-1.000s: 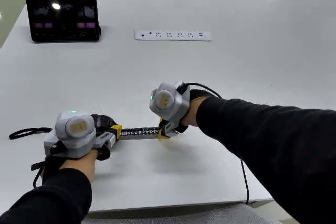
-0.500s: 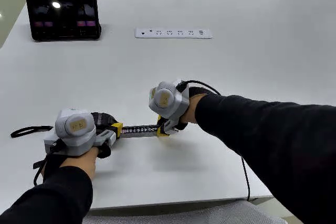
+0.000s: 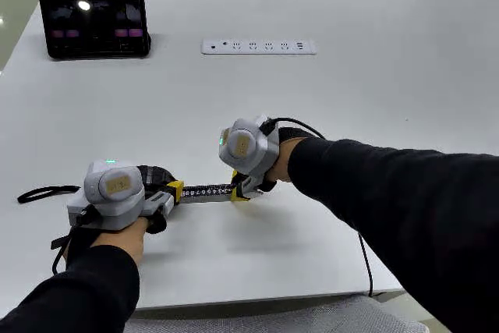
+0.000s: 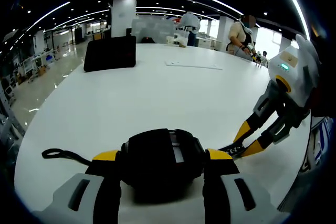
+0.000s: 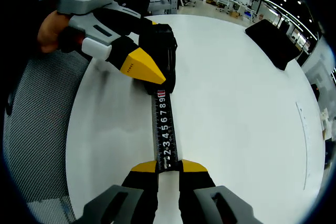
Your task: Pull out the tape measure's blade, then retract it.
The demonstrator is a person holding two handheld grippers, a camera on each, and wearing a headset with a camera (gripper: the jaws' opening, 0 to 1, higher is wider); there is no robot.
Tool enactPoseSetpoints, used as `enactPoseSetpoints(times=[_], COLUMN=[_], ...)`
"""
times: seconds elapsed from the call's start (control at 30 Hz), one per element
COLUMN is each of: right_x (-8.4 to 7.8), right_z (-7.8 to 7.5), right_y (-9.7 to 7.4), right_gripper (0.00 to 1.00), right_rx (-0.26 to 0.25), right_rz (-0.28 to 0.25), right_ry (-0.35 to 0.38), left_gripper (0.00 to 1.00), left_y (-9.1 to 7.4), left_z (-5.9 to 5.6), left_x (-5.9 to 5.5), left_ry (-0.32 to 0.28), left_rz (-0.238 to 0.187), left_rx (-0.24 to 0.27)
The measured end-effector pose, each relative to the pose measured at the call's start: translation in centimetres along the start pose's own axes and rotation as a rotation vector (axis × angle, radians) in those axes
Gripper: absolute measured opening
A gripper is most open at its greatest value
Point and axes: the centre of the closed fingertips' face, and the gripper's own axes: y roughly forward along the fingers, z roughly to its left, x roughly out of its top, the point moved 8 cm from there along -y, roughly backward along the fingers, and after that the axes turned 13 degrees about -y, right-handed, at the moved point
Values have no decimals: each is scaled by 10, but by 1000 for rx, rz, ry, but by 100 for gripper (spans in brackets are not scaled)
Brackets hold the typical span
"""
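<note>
Snap-back risk if the pinch slips: right gripper (image 5: 168, 167) jaws closed on the blade (image 5: 164, 129) tip near the tape measure case (image 5: 160, 51), left gripper (image 4: 164, 157) jaws clamping that case.

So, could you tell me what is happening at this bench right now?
A person holds a gripper in each hand at a white table. The left gripper has its jaws shut on the tape measure, whose black case rests on the table. The right gripper pinches the end of the blade, which is drawn out a short way and stretches straight between the two.
</note>
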Motion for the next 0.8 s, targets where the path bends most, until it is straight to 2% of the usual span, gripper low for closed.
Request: enactPoseSetpoints(times=[0.17, 0.37, 0.8], right_x=[2, 3, 7], right_z=[-1, -1, -1], right_y=[1, 1, 3], right_gripper=[12, 12, 11], right_rx=[-3, -1, -1], right_rz=[3, 2, -4], right_ry=[25, 2, 1], left_gripper=[58, 58, 58], left_y=[1, 2, 2], left_z=[0, 0, 1], left_x=[0, 0, 0], left_ry=[-1, -1, -4], left_rz=[-1, 2, 2], left_rx=[1, 1, 0])
